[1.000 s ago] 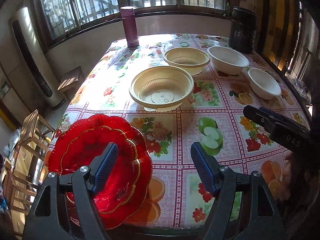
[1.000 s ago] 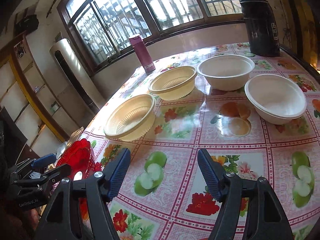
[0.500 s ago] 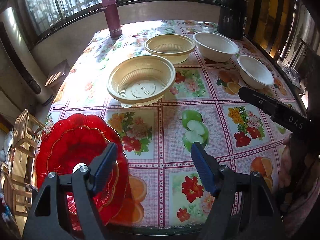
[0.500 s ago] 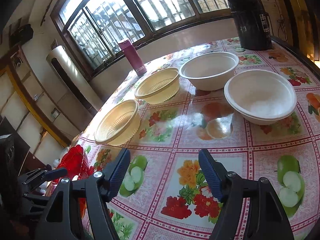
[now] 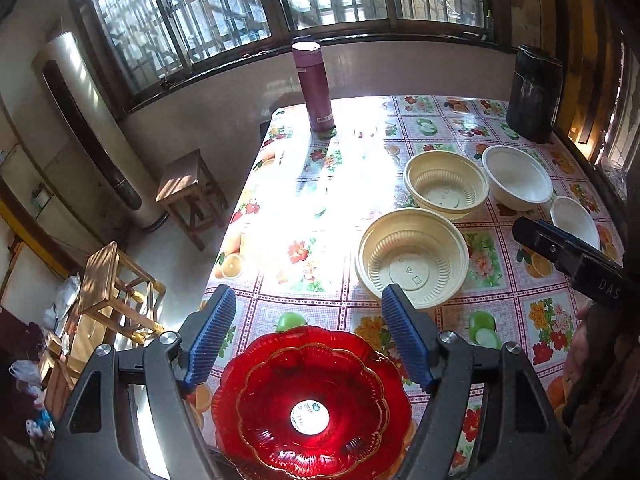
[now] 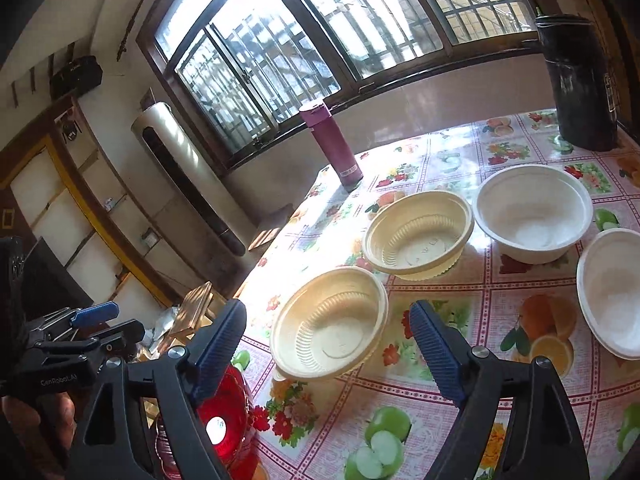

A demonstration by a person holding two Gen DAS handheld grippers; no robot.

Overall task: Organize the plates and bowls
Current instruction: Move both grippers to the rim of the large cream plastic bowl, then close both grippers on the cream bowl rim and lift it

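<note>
Two red plates (image 5: 312,404), one nested in the other, sit at the bottom centre of the left wrist view, below the left gripper (image 5: 308,340), whose fingers stand apart with nothing between them. In the right wrist view the right gripper (image 6: 328,344) is opening, empty, with the near cream bowl (image 6: 330,330) just beyond it at centre. A second cream bowl (image 6: 418,234) and two white bowls (image 6: 532,214) lie toward the upper right on the flowered tablecloth (image 6: 436,412)

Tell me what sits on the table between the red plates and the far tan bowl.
The near tan bowl sits between the red plates and the far tan bowl, apart from both. Otherwise only bare flowered tablecloth. The left wrist view shows it best.
</note>
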